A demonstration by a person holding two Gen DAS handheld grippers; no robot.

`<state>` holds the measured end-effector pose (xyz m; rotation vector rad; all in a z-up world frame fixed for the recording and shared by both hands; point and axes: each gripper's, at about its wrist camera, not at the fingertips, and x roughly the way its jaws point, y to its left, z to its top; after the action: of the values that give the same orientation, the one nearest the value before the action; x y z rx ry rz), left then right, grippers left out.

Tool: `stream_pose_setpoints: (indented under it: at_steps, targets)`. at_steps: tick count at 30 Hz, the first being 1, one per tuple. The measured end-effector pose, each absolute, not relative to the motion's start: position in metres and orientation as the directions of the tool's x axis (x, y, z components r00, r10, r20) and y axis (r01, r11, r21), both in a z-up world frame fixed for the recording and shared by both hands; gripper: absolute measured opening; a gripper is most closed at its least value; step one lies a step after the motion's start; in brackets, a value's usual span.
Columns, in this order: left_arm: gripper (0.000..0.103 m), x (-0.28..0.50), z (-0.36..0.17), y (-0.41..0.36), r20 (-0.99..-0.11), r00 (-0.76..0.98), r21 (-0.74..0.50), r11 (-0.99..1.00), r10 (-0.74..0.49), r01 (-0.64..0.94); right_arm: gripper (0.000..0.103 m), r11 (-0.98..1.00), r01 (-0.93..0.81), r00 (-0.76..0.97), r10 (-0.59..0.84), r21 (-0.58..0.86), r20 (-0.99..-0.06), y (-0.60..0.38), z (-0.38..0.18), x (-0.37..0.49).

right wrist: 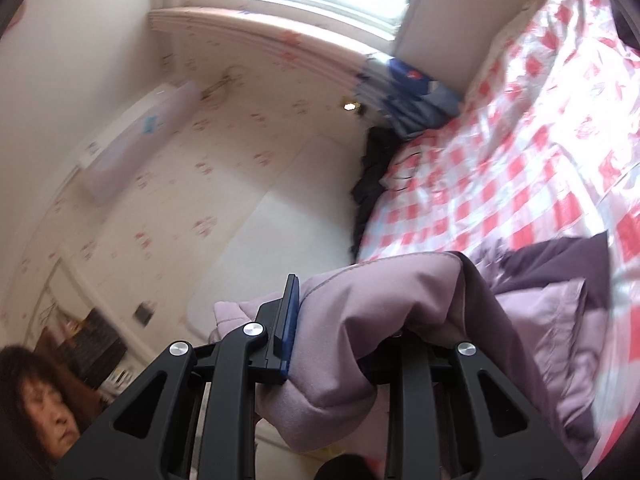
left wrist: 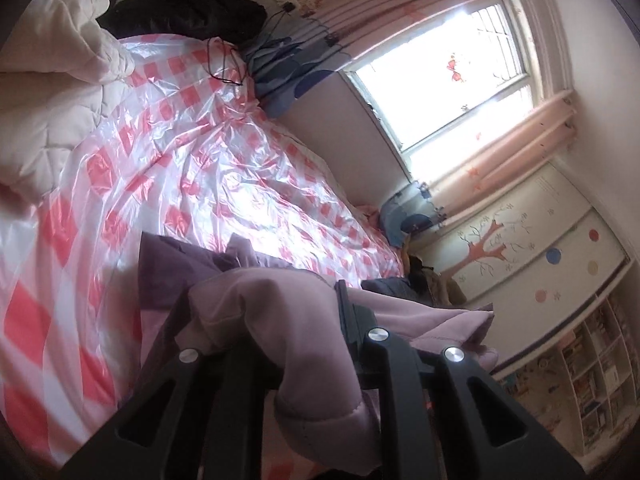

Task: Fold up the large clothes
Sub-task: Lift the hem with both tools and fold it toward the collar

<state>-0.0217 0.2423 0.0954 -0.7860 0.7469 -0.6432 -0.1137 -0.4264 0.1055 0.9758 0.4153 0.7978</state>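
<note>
The left gripper (left wrist: 266, 320) is clamping a bunched fold of the lilac garment (left wrist: 320, 380), with cloth spilling over its black fingers and hanging down between them. The right gripper (right wrist: 360, 320) is likewise pinching a thick roll of the same lilac garment (right wrist: 360, 312); its blue-padded finger (right wrist: 289, 320) is pressing against the fabric, while the other finger is sitting buried under the cloth. Both grippers are holding their handfuls lifted, while the rest of the garment, showing a darker purple lining (right wrist: 560, 256), is trailing down onto the bed (left wrist: 200, 152). The bed is wearing a glossy pink-and-white checked cover. A cream quilt (left wrist: 52, 92) and dark clothing (left wrist: 192, 12) are lying heaped at the bed's far end, beside the window (left wrist: 452, 80).
</note>
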Motion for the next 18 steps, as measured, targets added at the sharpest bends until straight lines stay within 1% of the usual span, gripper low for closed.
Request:
stream_pose_setpoints:
  at_steps: [6,10,14,18]
  targets:
    - [0.014,0.041,0.061,0.225,-0.41,0.591,-0.787,0.597,-0.694,0.154,0.022,0.353,-0.272,0.697,0.714,0.895,-0.07,-0.436,0.06,-0.033]
    - [0.014,0.071,0.035,0.215,-0.462,0.603,-0.764,0.637,-0.651,0.101,0.022,0.376,-0.197,0.707,0.694,0.906,-0.134,-0.438,0.023,0.0]
    - [0.014,0.094,0.011,0.205,-0.513,0.614,-0.728,0.683,-0.601,0.059,0.022,0.394,-0.123,0.713,0.674,0.911,-0.195,-0.438,-0.014,0.025]
    - [0.015,0.112,-0.013,0.188,-0.579,0.628,-0.65,0.759,-0.519,0.028,0.022,0.428,-0.057,0.713,0.65,0.902,-0.263,-0.436,-0.049,0.052]
